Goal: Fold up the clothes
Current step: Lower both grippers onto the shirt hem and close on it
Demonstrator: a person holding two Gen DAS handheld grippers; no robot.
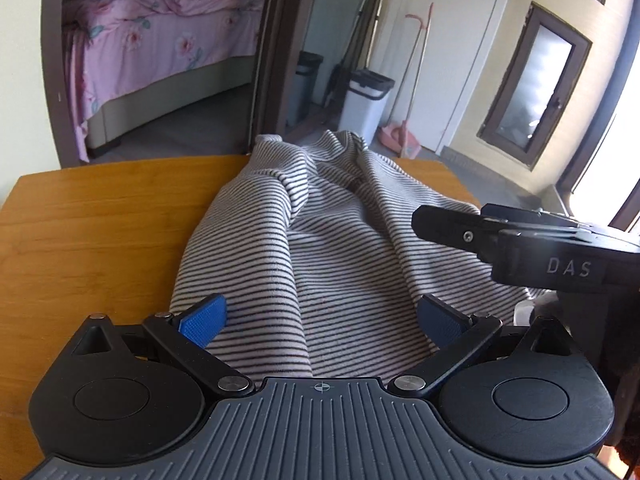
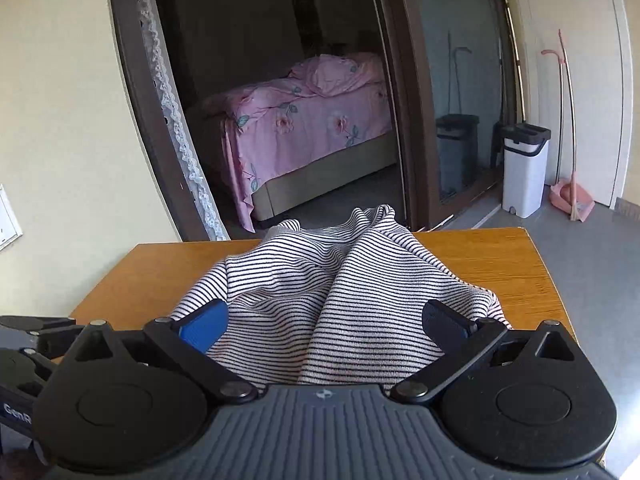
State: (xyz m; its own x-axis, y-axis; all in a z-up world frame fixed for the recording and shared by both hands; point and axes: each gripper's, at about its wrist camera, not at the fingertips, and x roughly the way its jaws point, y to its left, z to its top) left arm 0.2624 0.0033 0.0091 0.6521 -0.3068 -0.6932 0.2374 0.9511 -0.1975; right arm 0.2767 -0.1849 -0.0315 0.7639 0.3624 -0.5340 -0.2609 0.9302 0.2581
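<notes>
Left tool (image 1: 322, 322) and right tool (image 2: 326, 326) spread apart, striped garment (image 1: 320, 248) bunched between, wooden table (image 1: 100, 216) beneath.

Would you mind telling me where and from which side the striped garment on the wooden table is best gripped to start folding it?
Judging from its pose, grip the striped garment at its near hem, coming from the near table edge. It lies bunched, with ridges running away from both cameras, while the near cloth sits flatter between the open left gripper and right gripper. Taking the two near corners should let it be pulled flat.
</notes>
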